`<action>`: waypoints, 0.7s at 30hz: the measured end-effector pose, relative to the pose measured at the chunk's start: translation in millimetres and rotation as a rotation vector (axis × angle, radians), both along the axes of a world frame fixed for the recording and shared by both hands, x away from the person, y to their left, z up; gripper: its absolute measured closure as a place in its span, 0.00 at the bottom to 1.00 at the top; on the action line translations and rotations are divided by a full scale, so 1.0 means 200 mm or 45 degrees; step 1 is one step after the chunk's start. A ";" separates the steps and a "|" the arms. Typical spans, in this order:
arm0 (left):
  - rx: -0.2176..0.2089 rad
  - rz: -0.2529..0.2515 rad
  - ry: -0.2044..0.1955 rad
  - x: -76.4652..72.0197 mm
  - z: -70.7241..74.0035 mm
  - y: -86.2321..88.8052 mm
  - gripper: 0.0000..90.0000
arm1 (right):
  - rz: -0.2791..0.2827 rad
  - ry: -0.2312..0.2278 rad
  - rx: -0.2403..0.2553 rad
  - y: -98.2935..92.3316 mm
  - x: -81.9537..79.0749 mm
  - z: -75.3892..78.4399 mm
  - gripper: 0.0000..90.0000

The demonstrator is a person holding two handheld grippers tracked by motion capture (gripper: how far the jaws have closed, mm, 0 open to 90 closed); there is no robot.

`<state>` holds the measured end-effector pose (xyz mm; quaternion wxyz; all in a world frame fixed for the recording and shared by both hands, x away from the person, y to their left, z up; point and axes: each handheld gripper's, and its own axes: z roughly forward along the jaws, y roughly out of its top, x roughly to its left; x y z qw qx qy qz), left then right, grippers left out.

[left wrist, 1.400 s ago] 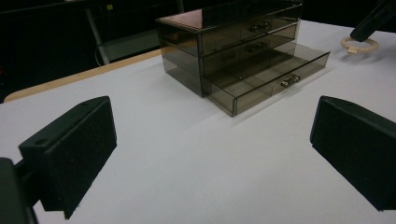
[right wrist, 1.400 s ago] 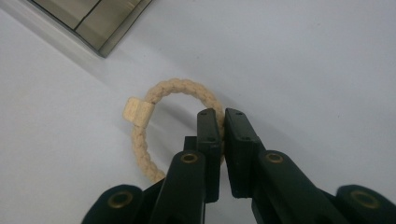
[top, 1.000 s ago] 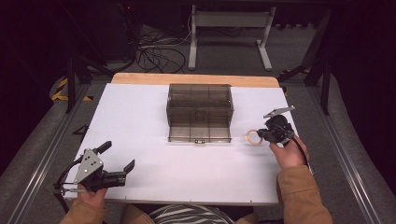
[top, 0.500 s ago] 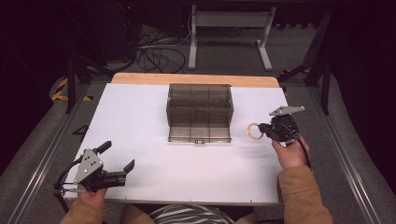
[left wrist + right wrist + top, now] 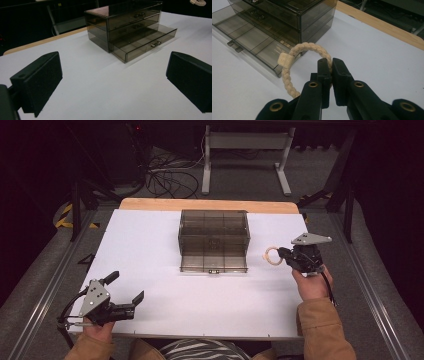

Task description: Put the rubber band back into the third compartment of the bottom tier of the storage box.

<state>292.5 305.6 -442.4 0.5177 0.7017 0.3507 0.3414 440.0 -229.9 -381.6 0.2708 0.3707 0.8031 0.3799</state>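
1. Since a second ago the right gripper [image 5: 286, 257] has risen off the table [image 5: 150, 240] and shifted slightly away from the person, carrying the rope ring [image 5: 272, 255] with it; the ring lay on the white surface beside the drawer unit then and now hangs in the air to the right of it. The left gripper [image 5: 127, 291] has not moved.
2. The right hand [image 5: 312, 282] reaches forward from a tan sleeve [image 5: 322, 330], its gripper pointing left toward the drawer unit [image 5: 214, 240], with the grey plate on top lying roughly level.
3. In the right gripper view the jaws are pressed together on the cream braided ring [image 5: 298, 66], pinching its near right side; the ring stands up ahead of them, its small wrapped band facing the camera, just in front of the unit's corner.
4. The left hand [image 5: 97, 330] rests at the near left edge of the table, its gripper pointing right, jaws spread wide with nothing between them; the left gripper view shows the two black pads [image 5: 40, 80] far apart over bare white surface.
5. Count: one rope ring; one smoky transparent drawer unit [image 5: 125, 27] with three drawers, the bottom one [image 5: 147, 40] pulled out, the two above it pushed in; two grippers; one table.
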 end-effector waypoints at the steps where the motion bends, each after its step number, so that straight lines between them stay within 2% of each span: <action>1: 0.001 0.000 0.000 0.00 0.00 0.00 0.01 | 0.001 0.000 -0.001 0.00 0.00 0.00 0.95; 10: 0.002 0.001 0.000 0.00 0.00 0.00 0.01 | 0.006 -0.012 0.017 0.00 0.00 0.00 0.95; 16: 0.002 0.006 -0.001 0.00 0.00 0.00 0.01 | 0.059 -0.053 0.014 0.01 -0.01 0.01 0.95; 21: 0.004 0.005 -0.001 0.00 0.00 0.00 0.01 | 0.063 -0.060 0.012 0.04 -0.01 0.03 0.95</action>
